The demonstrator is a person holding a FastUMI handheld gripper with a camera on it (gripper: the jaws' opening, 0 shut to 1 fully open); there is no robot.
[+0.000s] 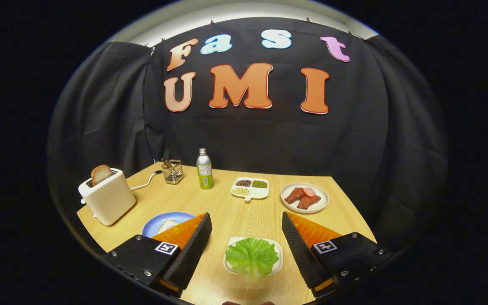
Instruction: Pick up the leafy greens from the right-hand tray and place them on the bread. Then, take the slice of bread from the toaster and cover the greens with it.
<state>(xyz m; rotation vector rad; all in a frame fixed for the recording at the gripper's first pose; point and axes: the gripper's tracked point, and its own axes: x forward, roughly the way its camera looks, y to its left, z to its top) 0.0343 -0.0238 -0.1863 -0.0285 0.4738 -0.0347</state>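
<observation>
Gripper view: gripper [247,228] spread wide above the lettuce [251,257], holding nothing.
The lettuce sits on its small tray [278,248] low in the centre, framed between both fingers, seemingly lined up for a grab; toaster [107,198] at left.

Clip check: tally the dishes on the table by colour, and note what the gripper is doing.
White dishes: 3 - leafy greens' tray, divided dish, meat plate
Blue dishes: 1 - bread plate
Total: 4
The gripper is open, its fingers either side of the greens, touching nothing.
</observation>
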